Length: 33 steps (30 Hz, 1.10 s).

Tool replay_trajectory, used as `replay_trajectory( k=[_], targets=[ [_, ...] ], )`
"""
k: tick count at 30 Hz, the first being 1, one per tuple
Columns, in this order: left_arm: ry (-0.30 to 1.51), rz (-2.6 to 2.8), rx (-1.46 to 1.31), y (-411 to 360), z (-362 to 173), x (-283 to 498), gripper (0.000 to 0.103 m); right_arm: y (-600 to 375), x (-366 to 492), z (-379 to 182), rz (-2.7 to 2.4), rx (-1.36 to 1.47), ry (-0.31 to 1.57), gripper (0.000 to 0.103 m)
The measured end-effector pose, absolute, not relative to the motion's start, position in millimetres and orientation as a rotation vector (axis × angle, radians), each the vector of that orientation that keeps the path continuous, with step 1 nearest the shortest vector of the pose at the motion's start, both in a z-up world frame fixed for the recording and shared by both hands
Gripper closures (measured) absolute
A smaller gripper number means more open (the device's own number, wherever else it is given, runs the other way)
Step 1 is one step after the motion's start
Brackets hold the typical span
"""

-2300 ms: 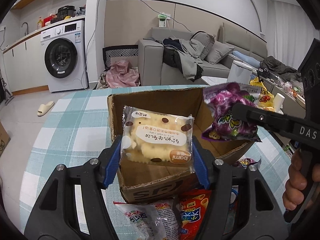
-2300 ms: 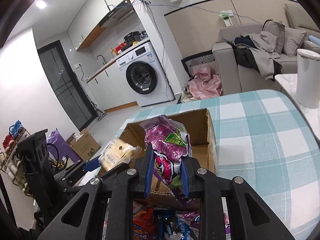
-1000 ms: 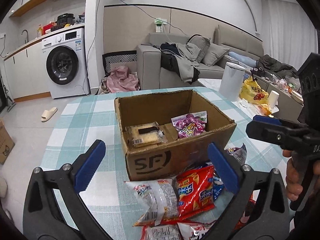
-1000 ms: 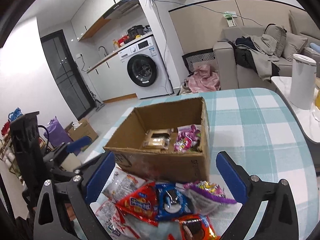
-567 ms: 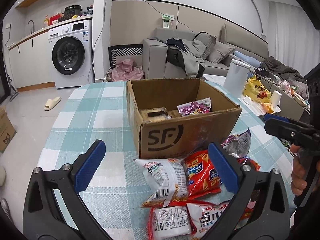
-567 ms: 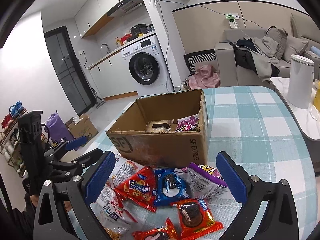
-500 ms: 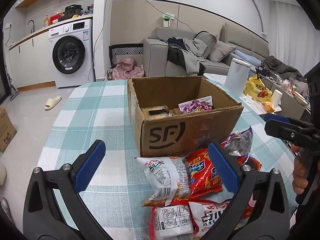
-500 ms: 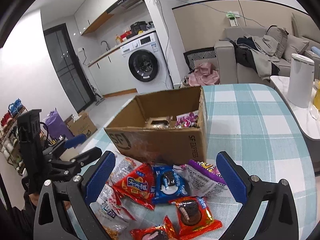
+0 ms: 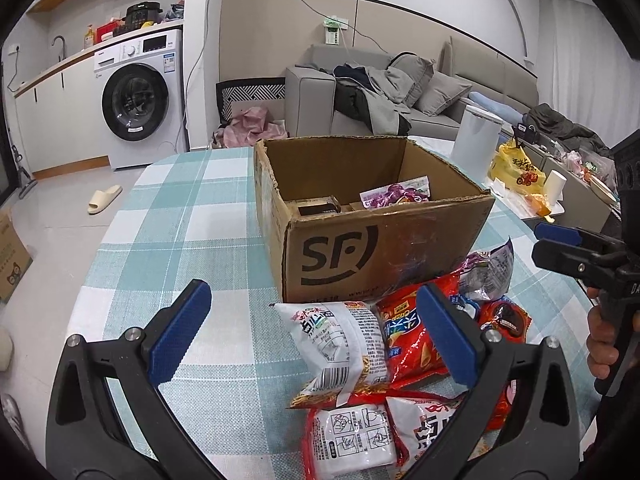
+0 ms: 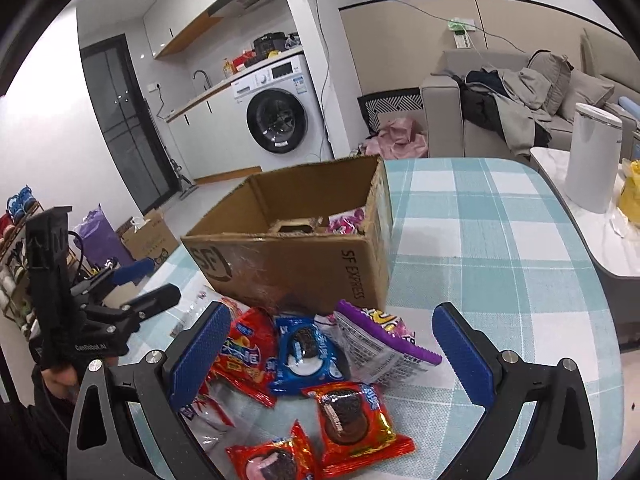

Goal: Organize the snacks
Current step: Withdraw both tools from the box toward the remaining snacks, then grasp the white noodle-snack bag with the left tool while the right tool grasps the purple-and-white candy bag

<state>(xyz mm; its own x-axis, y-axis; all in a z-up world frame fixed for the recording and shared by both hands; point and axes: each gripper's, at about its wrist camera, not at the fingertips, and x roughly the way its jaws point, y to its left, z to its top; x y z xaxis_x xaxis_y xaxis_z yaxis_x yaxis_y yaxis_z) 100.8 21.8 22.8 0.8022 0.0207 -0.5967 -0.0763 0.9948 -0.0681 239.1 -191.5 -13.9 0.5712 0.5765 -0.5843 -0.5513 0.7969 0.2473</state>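
Checked tablecloth (image 9: 192, 216), cardboard box (image 9: 384, 248), snack packets (image 10: 304, 348) heaped before it

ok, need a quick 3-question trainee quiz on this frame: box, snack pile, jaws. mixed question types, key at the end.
1. True or false: the left gripper has its jaws shut on a snack packet.
2. Multiple choice: where does the blue cookie packet lie? A) inside the cardboard box B) on the table in front of the box C) on the sofa
3. Fill in: inside the cardboard box, next to a brown packet, lies a ______ packet.

Key
1. False. The jaws of both the left gripper and the right gripper stand wide open and hold nothing.
2. B. It lies in the pile, between the red chip packet and the purple-edged packet.
3. Purple.
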Motion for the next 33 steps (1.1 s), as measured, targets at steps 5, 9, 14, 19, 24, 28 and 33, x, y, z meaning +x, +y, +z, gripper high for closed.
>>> replay_trajectory(
  k=[5,9,14,19,24,28,33],
  targets=[
    [0.659,0.056,-0.08,22.3,15.5,105.6,0.001,-192.7,245.8,-24.0,0.668,0.044,0.738,0.0],
    [0.683,0.051,-0.083,23.7,8.6,110.6,0.001,-192.6,252.4,-32.4,0.696,0.077,0.781,0.001],
    [0.699,0.049,-0.088,26.5,1.7,115.6,0.001,-191.6,261.2,-43.2,0.695,0.089,0.825,0.004],
    [0.717,0.05,-0.086,28.1,-5.1,121.0,0.001,-196.4,270.8,-55.6,0.65,0.11,0.871,0.009],
    [0.743,0.068,-0.075,29.6,-14.7,128.2,0.001,-199.7,276.8,-63.3,0.625,0.136,0.898,0.01],
    [0.768,0.081,-0.077,32.2,-23.3,133.5,0.001,-202.1,281.3,-68.5,0.601,0.16,0.915,0.01],
    [0.802,0.069,-0.104,38.7,-33.4,139.9,0.001,-202.2,283.5,-71.8,0.591,0.171,0.92,0.01]
  ],
)
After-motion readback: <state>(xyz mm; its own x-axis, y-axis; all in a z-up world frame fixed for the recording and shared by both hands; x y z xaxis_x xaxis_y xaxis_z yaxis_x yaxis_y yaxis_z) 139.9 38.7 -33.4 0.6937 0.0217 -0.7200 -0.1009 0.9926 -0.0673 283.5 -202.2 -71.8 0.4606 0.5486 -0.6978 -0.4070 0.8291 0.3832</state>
